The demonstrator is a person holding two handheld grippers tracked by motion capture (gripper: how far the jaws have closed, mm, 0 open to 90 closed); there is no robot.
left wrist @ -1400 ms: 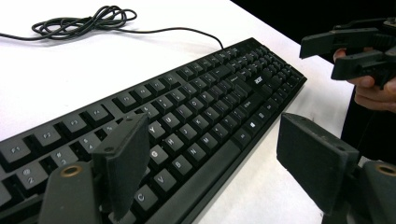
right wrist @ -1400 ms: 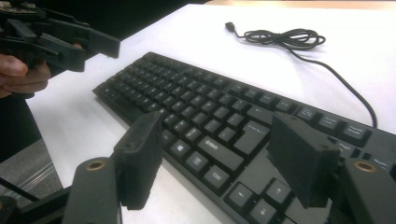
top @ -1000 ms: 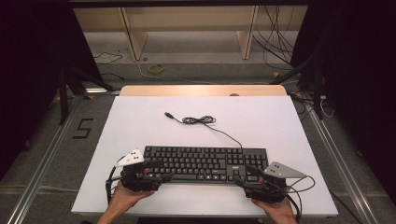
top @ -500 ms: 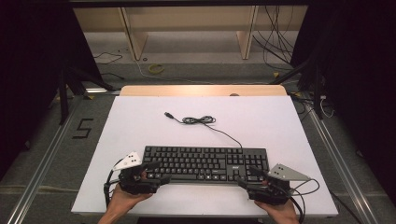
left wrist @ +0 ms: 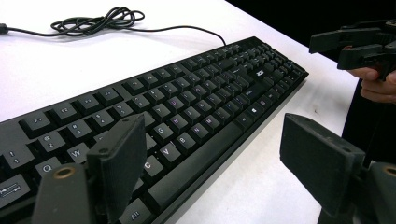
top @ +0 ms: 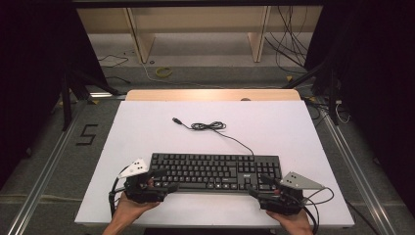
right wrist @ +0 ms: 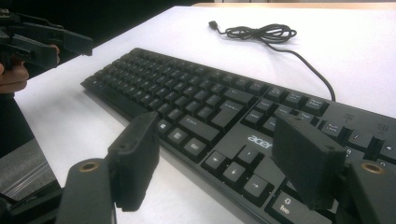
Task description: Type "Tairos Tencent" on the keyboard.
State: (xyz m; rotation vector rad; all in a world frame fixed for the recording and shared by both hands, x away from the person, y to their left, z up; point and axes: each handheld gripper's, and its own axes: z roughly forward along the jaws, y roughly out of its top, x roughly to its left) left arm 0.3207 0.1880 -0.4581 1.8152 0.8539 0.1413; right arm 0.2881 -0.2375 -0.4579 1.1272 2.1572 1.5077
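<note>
Two grippers, left gripper (top: 159, 182) and right gripper (top: 262, 188), flank the flat black plastic keyboard (top: 215, 171) at the white counter's (top: 274, 127) near edge; both gripper views show jaws spread wide, so each should straddle its keyboard end squarely before closing.

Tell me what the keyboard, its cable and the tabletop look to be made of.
Keyboard: matte black plastic, likely; dull sheen on moulded keycaps with printed legends.
Cable: black rubbery sheath, probably; it lies in loose coils.
Tabletop: smooth white matte board, perhaps laminate; a bare wood-coloured strip shows at its far edge.
</note>
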